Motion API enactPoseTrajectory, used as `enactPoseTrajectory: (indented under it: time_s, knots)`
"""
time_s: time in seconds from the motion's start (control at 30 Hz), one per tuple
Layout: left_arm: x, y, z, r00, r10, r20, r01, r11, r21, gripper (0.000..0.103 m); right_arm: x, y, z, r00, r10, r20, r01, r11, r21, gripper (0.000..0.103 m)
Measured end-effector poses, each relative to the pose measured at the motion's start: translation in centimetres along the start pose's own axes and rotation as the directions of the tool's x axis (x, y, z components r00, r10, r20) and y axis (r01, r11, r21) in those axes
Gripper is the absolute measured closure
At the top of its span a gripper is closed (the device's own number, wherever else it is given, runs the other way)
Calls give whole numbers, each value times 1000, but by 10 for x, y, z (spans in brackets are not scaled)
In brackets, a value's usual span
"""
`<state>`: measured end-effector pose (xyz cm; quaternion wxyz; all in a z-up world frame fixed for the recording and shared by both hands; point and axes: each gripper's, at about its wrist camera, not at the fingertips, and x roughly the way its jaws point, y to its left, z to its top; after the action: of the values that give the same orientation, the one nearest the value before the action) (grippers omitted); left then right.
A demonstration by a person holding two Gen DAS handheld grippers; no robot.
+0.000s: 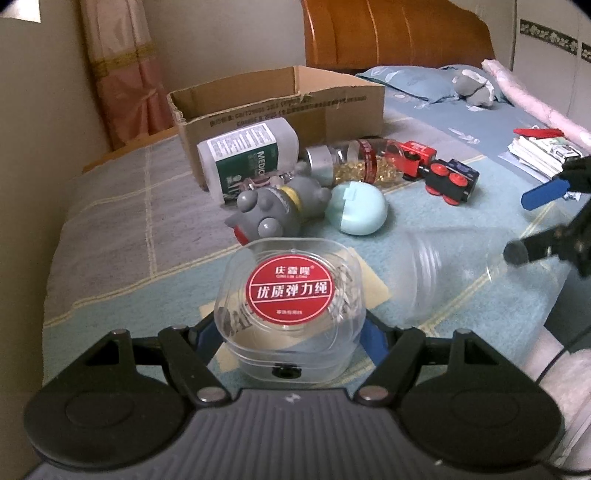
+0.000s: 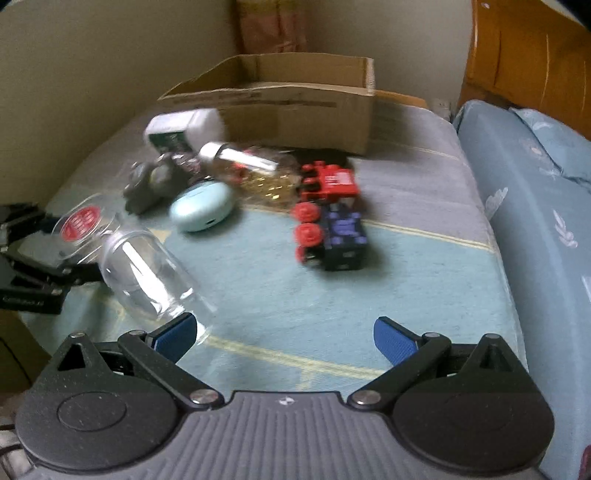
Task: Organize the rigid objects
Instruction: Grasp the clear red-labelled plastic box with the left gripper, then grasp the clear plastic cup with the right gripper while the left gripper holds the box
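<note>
a: left gripper clamping a clear square plastic box with a round red label, blue pads pressing both its sides, holding it above the bed.

b: seeing the same box at far left of the right wrist view, black left linkage under it. right gripper?

a: jaws standing wide apart, nothing between the blue pads. left blue pad sitting just beside the base of a clear empty plastic jar, touching or not, cannot tell, blurred.

b: jar lying on its side on the pale blue and grey checked bed cover, mouth pointing toward the held box.

a: rest lying in a cluster beyond: grey rubber toy figure, mint green oval case just beside it, white bottle with green label on its side, clear bottle of yellow capsules with grey cap, red and dark blue toy train.

b: open brown cardboard box standing behind the cluster, white bottle resting against its front wall.

a: stack of papers lying well apart at right, pillow near the wooden headboard.
</note>
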<state>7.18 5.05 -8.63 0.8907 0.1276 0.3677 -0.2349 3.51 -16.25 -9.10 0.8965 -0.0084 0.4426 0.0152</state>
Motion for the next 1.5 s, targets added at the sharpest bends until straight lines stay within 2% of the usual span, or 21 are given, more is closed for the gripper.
enactPoseTrajectory:
  time_s: [0.17, 0.3, 0.47, 0.53, 0.67, 0.77, 0.87, 0.93, 1.0, 1.3, 1.5]
  knots:
    - [0, 0, -1, 1000, -21, 11, 21, 1000, 9, 28, 0, 13, 7, 999, -42, 5, 42, 999, -14, 0]
    - [-3, 5, -2, 1000, -22, 16, 22, 1000, -9, 28, -2, 10, 15, 989, -146, 19, 147, 989, -22, 0]
    - [-8, 9, -2, 1000, -3, 28, 3, 1000, -16, 29, -24, 6, 20, 987, -155, 39, 155, 988, 3, 0]
    - [-10, 10, -2, 999, -1, 34, 1, 1000, -14, 30, -33, 8, 21, 991, -125, 40, 125, 992, 20, 0]
    - [-10, 13, -3, 999, 16, 42, -16, 1000, -10, 30, -40, 25, 21, 1000, 10, 10, -11, 1000, 20, 0]
    - [-10, 17, -5, 998, 39, 44, -38, 999, -31, 30, -35, 41, 21, 993, 111, -38, -111, 994, 1, 0]
    - [-12, 20, -7, 996, 75, 49, -73, 996, -44, 30, -20, 55, 20, 978, 172, -119, -174, 985, -10, 0]
    - [-14, 22, -9, 995, 85, 57, -82, 995, -53, 30, -7, 63, 19, 967, 188, -173, -191, 982, 0, 0]
    - [-16, 25, -10, 994, 88, 59, -84, 994, -63, 30, 1, 70, 21, 962, 196, -191, -201, 980, -4, 0]
    - [-14, 29, -8, 994, 96, 55, -92, 993, -68, 30, 26, 92, 48, 974, 143, -174, -159, 984, -81, 0]
    - [-13, 36, -9, 993, 110, 41, -107, 992, -70, 30, 35, 91, 54, 982, 106, -154, -118, 990, -71, 0]
